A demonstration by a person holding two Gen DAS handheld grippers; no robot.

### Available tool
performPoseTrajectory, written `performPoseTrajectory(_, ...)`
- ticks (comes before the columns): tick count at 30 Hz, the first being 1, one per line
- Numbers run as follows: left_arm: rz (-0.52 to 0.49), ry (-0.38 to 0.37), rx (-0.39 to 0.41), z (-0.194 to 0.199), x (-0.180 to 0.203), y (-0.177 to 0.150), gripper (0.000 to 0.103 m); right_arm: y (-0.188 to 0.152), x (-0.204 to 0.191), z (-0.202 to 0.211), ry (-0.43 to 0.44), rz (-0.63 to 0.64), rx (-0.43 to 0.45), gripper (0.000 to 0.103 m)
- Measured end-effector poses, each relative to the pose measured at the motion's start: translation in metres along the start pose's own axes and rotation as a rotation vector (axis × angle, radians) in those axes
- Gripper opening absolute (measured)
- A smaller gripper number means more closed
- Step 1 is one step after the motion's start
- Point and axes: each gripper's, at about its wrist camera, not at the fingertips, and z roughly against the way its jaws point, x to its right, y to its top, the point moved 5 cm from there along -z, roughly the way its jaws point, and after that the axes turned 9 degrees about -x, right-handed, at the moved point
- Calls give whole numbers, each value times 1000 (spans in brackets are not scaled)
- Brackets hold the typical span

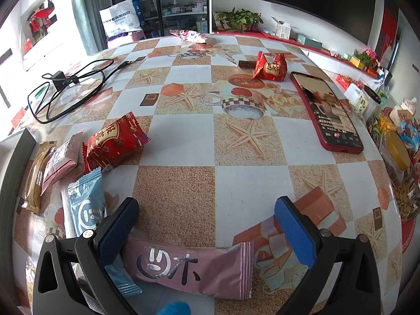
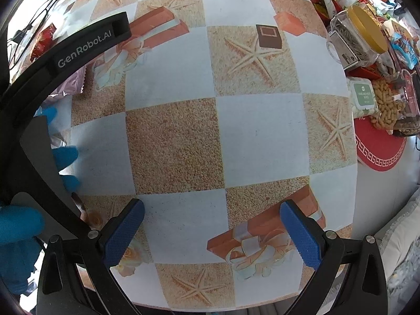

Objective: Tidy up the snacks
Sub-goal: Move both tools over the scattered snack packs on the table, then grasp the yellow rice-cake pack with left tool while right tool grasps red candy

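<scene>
In the left wrist view my left gripper (image 1: pixel 207 225) is open, its blue pads wide apart just above a pink snack packet (image 1: pixel 191 270) lying flat on the patterned table (image 1: pixel 236 144). To the left sit a light-blue packet (image 1: pixel 88 202), a red packet (image 1: pixel 115 141), a pale pink packet (image 1: pixel 59 162) and a gold bar (image 1: pixel 35 178). Further back lies a red wrapped candy (image 1: pixel 270 68), and a floral bag (image 1: pixel 194 36) rests at the far edge. My right gripper (image 2: pixel 212 233) is open over bare tablecloth, nothing between its pads.
A red phone (image 1: pixel 328 110) lies screen-up at right. A black cable and charger (image 1: pixel 63 84) sprawl at the back left. Jars, peanuts and bagged snacks (image 2: pixel 367 52) crowd the right edge. A blue-gloved hand (image 2: pixel 15 225) holds the left gripper's body (image 2: pixel 78 52) at left in the right wrist view.
</scene>
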Motion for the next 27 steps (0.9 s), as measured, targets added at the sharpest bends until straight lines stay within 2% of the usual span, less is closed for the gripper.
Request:
performPoseTrajectory(3,-111,-46,-164,-4,5,3,103,3,2,-1,-5,-3,22,103)
performPoseTrajectory(6,-145,-61,-271,-8,7,10,103,3,2,-1,2,-7,19,103)
performPoseTrajectory(8,-222,-74,-353,-11,11,11,103,4,3,-1,16,-12,18,103)
performPoseTrajectory(10,-249,-118,-432,-10,11,8,103,5,3,-2,11,-18,18,103)
performPoseTrajectory(12,-236,-181,-437,7,3,8,103,6,3,-2,26,-20,15,103)
performPoseTrajectory(13,-238,-193,-426,18,-3,10,103,6,2,-2,26,-21,16,103)
performPoseTrajectory(14,-253,-169,-415,26,-10,14,103,7,2,-2,30,-21,22,103)
performPoseTrajectory(15,-250,-216,-406,43,-22,6,103,11,1,0,43,-20,32,103)
performPoseTrajectory(16,-250,-224,-400,55,-36,2,103,12,0,0,47,-19,29,103)
performPoseTrajectory(19,-255,-153,-402,68,-78,-3,103,16,-2,0,50,-19,0,103)
performPoseTrajectory(23,-211,-114,-475,62,-135,-33,103,22,-6,2,24,-73,-85,103)
performPoseTrajectory(27,-165,-108,-567,48,-178,-65,103,24,-34,26,87,-1,-27,103)
